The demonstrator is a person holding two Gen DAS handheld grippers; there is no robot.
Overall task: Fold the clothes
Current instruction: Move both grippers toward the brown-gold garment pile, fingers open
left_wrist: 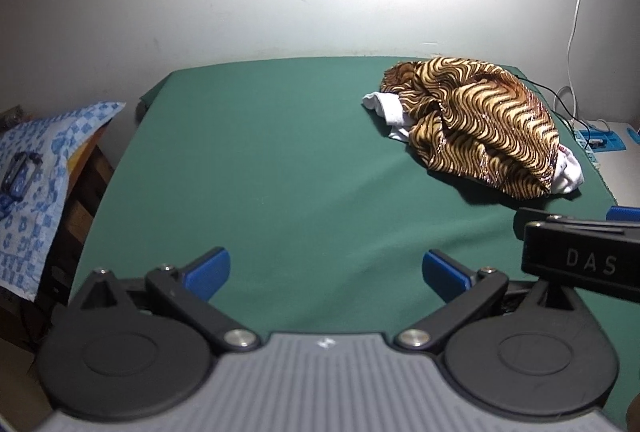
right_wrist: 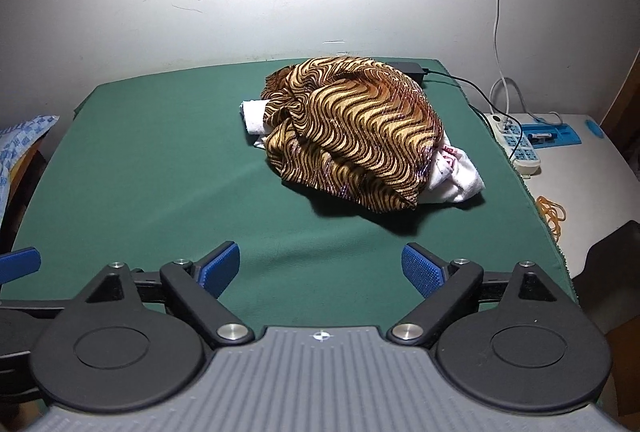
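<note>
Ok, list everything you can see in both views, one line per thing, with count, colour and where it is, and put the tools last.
green cloth: one, dark green, covers the table.
striped garment: one, gold and brown wavy stripes, crumpled in a heap toward the back right of the cloth.
white garment: at least one, white, under the striped garment, sticking out on both sides.
black adapter: one, black, behind the heap, cable trailing right.
power strip: one, white and blue, on the side surface to the right.
rubber bands: several, orange, right of the cloth edge.
patterned cloth: one, blue and white, left of the table.
left tool: one, black with blue pads, open, empty.
right tool: one, same colours, open, empty.
</note>
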